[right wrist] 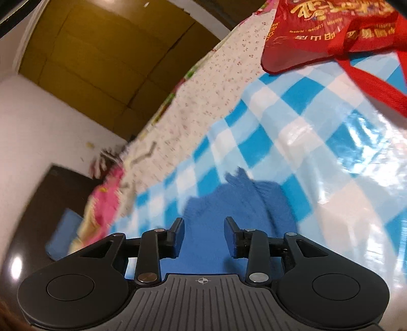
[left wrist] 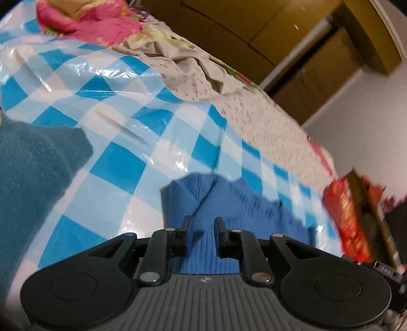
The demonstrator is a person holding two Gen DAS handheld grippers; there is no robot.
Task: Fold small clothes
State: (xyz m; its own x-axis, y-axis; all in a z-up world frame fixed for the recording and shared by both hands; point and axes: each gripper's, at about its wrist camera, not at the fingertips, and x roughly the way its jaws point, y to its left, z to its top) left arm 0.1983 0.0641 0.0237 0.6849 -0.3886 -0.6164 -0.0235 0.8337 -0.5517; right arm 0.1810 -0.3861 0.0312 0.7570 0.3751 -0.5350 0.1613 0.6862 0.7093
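Observation:
A small blue knitted garment (left wrist: 229,203) lies on a blue-and-white checked plastic sheet (left wrist: 114,101). My left gripper (left wrist: 202,224) is open just above its near part, with cloth showing between the fingers. In the right wrist view the same blue garment (right wrist: 229,203) lies under my right gripper (right wrist: 204,224), which is open with a wide gap and holds nothing. A teal fleecy garment (left wrist: 33,178) lies at the left of the sheet.
A red printed bag (right wrist: 330,33) with handles sits at the sheet's far right; it also shows in the left wrist view (left wrist: 351,214). A floral bedsheet (left wrist: 254,109), crumpled pink cloth (left wrist: 89,20) and brown wardrobes (left wrist: 254,30) lie beyond.

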